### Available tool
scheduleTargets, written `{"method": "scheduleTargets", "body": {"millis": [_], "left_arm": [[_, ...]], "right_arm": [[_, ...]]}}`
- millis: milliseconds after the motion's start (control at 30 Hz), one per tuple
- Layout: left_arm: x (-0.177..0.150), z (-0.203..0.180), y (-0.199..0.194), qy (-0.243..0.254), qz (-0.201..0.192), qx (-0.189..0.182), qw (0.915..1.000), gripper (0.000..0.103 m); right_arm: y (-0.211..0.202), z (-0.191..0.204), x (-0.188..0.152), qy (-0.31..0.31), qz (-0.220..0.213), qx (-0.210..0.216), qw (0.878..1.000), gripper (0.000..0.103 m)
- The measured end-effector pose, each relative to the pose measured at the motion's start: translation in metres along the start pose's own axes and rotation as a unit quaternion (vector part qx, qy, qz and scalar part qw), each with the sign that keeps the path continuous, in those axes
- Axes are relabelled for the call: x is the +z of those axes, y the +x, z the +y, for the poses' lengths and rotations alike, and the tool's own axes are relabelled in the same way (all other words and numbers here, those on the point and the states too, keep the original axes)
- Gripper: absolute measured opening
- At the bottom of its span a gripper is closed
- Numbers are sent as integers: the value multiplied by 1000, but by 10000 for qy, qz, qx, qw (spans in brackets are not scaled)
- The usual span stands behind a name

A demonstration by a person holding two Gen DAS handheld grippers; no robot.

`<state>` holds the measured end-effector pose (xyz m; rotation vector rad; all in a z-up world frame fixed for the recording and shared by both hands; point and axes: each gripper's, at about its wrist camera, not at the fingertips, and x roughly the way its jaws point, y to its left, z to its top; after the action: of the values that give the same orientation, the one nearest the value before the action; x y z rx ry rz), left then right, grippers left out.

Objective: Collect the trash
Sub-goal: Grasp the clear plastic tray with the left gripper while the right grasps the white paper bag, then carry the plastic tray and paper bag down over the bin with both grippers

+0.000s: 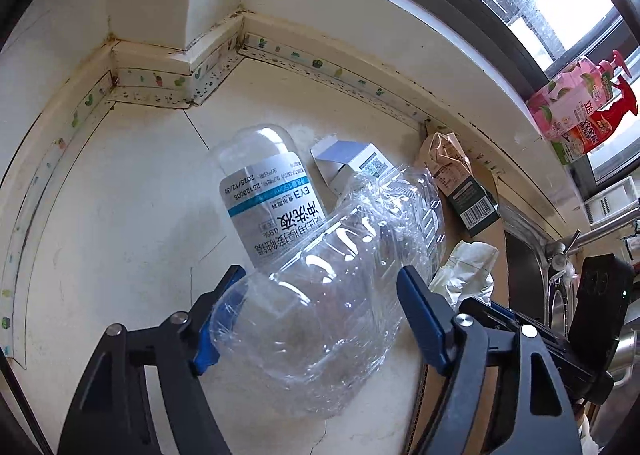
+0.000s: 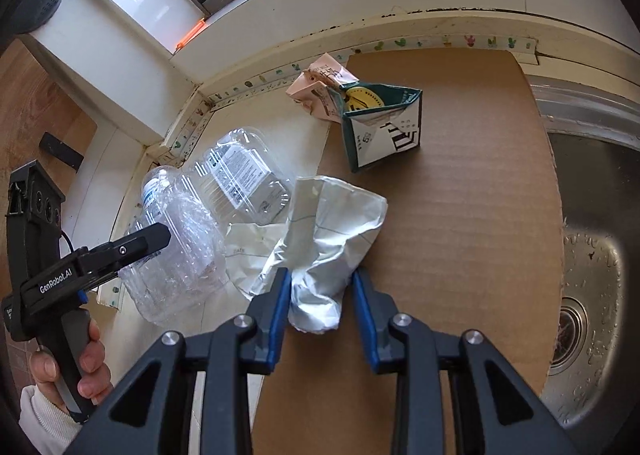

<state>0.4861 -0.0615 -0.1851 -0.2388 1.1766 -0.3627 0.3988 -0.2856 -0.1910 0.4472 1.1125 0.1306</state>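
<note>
1. Trash lies scattered on the table [image 1: 120, 255]; a crushed clear plastic bottle [image 1: 320, 295] fills the lower centre of the left wrist view, with a labelled saline bottle [image 1: 268, 191] just behind it and touching it.
2. Left claw [image 1: 320, 315] has its blue pads on either side of the crushed bottle, clenched against its walls; in the right wrist view the same claw [image 2: 132, 247] shows at centre left, its black finger pressed on the plastic, a hand [image 2: 72, 367] on its handle at lower left.
3. Right claw [image 2: 322, 311] is grasping a crumpled white paper [image 2: 332, 223], which rises between its pads in the lower centre of the frame; the paper lies partly on a sheet of cardboard [image 2: 460, 215].
4. Toward the upper centre of the right wrist view a squashed green carton [image 2: 380, 127] rests on the cardboard, with a crumpled pink wrapper [image 2: 316, 87] touching its upper left side.
5. Small white box [image 1: 352, 163] sits just right of the saline bottle in the left wrist view; a steel sink [image 2: 592, 255] takes the right edge of the right wrist view; pink bottles [image 1: 576, 103] stand on the window ledge at upper right of the left wrist view.
</note>
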Motion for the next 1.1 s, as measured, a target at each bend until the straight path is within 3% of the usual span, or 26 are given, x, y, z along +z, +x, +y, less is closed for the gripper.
{"method": "scheduleTargets", "body": {"millis": [200, 300, 367, 433, 600, 833, 1100], "left_arm": [[-12, -4, -15, -36, -133, -129, 9998, 58], [-18, -12, -21, 120, -165, -160, 9997, 44], [-22, -20, -26, 300, -231, -186, 9991, 23], [-25, -28, -32, 452, -277, -123, 9985, 15], [-39, -42, -49, 770, -387, -95, 9962, 15], [-70, -45, -97, 796, -551, -227, 9950, 15], [-162, -46, -163, 1088, -678, -86, 9917, 15]], "right_arm": [[6, 14, -4, -259, 78, 12, 9996, 31], [8, 22, -8, -415, 88, -18, 9991, 31], [9, 24, -10, -401, 188, 120, 9989, 30], [9, 29, -14, -434, 255, 220, 9985, 30], [-5, 46, -27, -537, 186, 472, 9973, 30], [-29, 62, -52, -702, 177, 640, 9953, 30], [-74, 79, -105, -915, 74, 649, 9937, 30]]}}
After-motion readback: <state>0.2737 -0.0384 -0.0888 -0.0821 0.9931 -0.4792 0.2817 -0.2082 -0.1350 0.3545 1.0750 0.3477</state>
